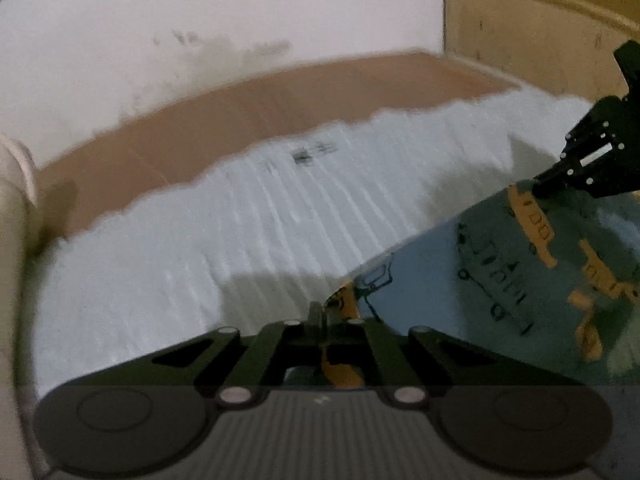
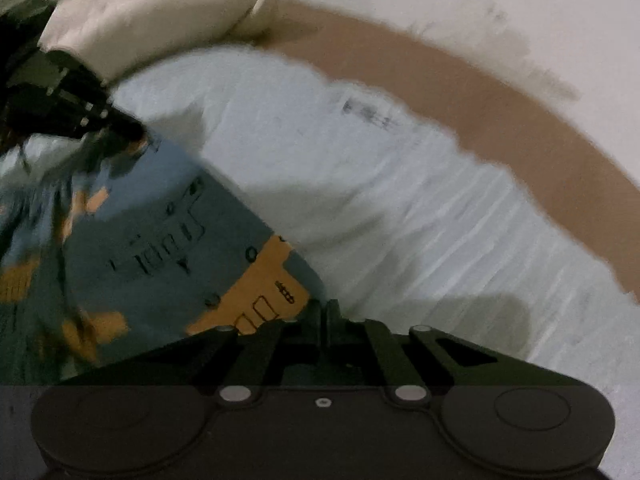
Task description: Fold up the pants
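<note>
Pants [image 1: 520,264]: blue-grey printed cloth with orange patches, hanging stretched between both grippers above the white ribbed sheet [image 1: 248,224].
Left gripper [image 1: 318,312]: pinching one corner of the edge, jaws closed on cloth.
Right gripper [image 2: 328,308]: gripping the opposite corner, likewise clamped.
Reason for hold: likely keeping the edge taut so a fold lands straight.
Surroundings: brown board [image 1: 280,96] lying behind the sheet.

wrist views low, close; shared pants [image 1: 520,264]
</note>
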`<control>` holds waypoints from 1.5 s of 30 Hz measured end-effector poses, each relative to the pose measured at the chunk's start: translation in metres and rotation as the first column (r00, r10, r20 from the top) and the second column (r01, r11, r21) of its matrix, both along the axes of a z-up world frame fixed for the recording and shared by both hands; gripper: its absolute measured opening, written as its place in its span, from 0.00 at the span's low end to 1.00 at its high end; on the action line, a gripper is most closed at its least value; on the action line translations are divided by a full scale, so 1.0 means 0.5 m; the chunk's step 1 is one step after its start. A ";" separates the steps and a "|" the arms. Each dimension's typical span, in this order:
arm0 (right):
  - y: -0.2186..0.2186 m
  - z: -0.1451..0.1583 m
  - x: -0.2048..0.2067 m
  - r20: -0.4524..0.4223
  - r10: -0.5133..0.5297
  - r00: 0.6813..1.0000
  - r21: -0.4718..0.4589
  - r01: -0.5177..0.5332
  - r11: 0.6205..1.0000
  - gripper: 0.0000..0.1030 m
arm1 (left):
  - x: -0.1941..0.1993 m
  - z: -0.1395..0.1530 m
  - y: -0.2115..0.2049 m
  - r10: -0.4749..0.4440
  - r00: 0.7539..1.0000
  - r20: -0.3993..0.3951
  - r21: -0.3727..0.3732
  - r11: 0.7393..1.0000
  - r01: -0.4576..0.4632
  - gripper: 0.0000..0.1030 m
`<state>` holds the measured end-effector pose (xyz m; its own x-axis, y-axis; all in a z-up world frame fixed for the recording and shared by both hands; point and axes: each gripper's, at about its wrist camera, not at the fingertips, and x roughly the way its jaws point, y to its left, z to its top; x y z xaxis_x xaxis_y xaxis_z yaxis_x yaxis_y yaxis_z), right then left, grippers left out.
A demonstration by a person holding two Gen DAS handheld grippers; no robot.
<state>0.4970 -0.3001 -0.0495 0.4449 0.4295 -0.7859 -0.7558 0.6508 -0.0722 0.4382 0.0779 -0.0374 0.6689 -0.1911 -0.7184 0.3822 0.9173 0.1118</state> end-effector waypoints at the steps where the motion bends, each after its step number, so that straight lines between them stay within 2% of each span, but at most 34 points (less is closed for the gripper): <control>1: 0.002 0.010 0.004 0.024 -0.015 1.000 0.010 0.015 1.000 0.00 | 0.004 0.004 0.003 0.011 1.000 0.015 -0.005 1.000 -0.011 0.00; 3: 0.008 0.016 0.015 0.048 -0.038 0.998 0.019 0.037 0.999 0.00 | 0.017 -0.003 0.006 0.028 1.000 0.014 -0.003 1.000 -0.028 0.00; 7: 0.024 -0.033 0.030 -0.007 -0.042 0.999 -0.007 0.042 0.999 0.01 | 0.037 -0.045 0.008 0.045 0.998 -0.034 -0.019 0.999 -0.046 0.01; 9: 0.019 -0.048 0.034 -0.039 -0.039 0.998 0.007 0.039 0.999 0.03 | 0.041 -0.053 0.014 0.041 0.997 -0.060 -0.044 0.998 -0.044 0.02; 11: 0.006 -0.048 0.038 -0.048 -0.039 0.998 0.040 0.041 0.998 0.10 | 0.042 -0.054 0.018 0.035 0.997 -0.068 -0.052 0.998 -0.038 0.07; 12: 0.002 -0.048 0.041 -0.058 -0.040 0.998 0.054 0.043 0.998 0.20 | 0.041 -0.054 0.024 0.032 0.997 -0.076 -0.054 0.998 -0.036 0.13; 13: 0.000 -0.046 0.046 -0.068 -0.045 0.997 0.066 0.049 0.997 0.24 | 0.047 -0.055 0.028 0.034 0.996 -0.084 -0.055 0.998 -0.039 0.19; 14: -0.001 -0.045 0.052 -0.080 -0.051 0.996 0.078 0.057 0.995 0.26 | 0.052 -0.057 0.034 0.043 0.994 -0.097 -0.061 0.997 -0.049 0.21; 15: -0.002 -0.046 0.058 -0.090 -0.058 0.994 0.088 0.066 0.994 0.27 | 0.058 -0.059 0.037 0.050 0.993 -0.110 -0.067 0.996 -0.058 0.22; 17: -0.004 -0.051 0.069 -0.124 -0.079 0.989 0.109 0.093 0.990 0.27 | 0.065 -0.069 0.035 0.058 0.989 -0.139 -0.068 0.995 -0.068 0.06; 18: -0.002 -0.055 0.072 -0.144 -0.088 0.986 0.115 0.105 0.988 0.19 | 0.061 -0.070 0.033 0.054 0.989 -0.137 -0.066 0.996 -0.064 0.02; 19: 0.000 -0.057 0.070 -0.153 -0.089 0.984 0.122 0.109 0.986 0.04 | 0.056 -0.068 0.030 0.052 0.990 -0.128 -0.062 0.996 -0.061 0.01; 22: -0.002 -0.039 0.036 -0.107 -0.101 0.989 0.133 0.115 0.984 0.01 | 0.030 -0.047 0.024 0.054 0.996 -0.071 -0.060 0.996 -0.059 0.01; 28: -0.035 0.058 -0.114 0.060 -0.138 0.989 0.195 0.124 0.973 0.01 | -0.076 0.037 0.033 0.034 0.998 0.055 -0.113 0.993 -0.027 0.00; 34: -0.070 0.135 -0.322 0.159 -0.155 0.975 0.214 0.119 0.969 0.00 | -0.249 0.109 0.019 -0.021 0.983 0.181 -0.098 0.994 0.039 0.01; 40: -0.077 0.148 -0.526 0.186 -0.164 0.969 0.195 0.127 0.973 0.00 | -0.411 0.112 -0.001 -0.051 0.969 0.241 -0.087 0.993 0.074 0.01; 45: -0.079 0.116 -0.653 0.149 -0.220 0.964 0.183 0.192 0.964 0.00 | -0.516 0.071 -0.032 -0.053 0.962 0.266 -0.042 0.997 0.067 0.01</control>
<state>0.1704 -0.3395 0.0087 0.6560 0.4322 -0.6188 -0.5904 0.8046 -0.0638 0.1802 0.0621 -0.0018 0.8201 -0.2681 -0.5055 0.3997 0.9006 0.1706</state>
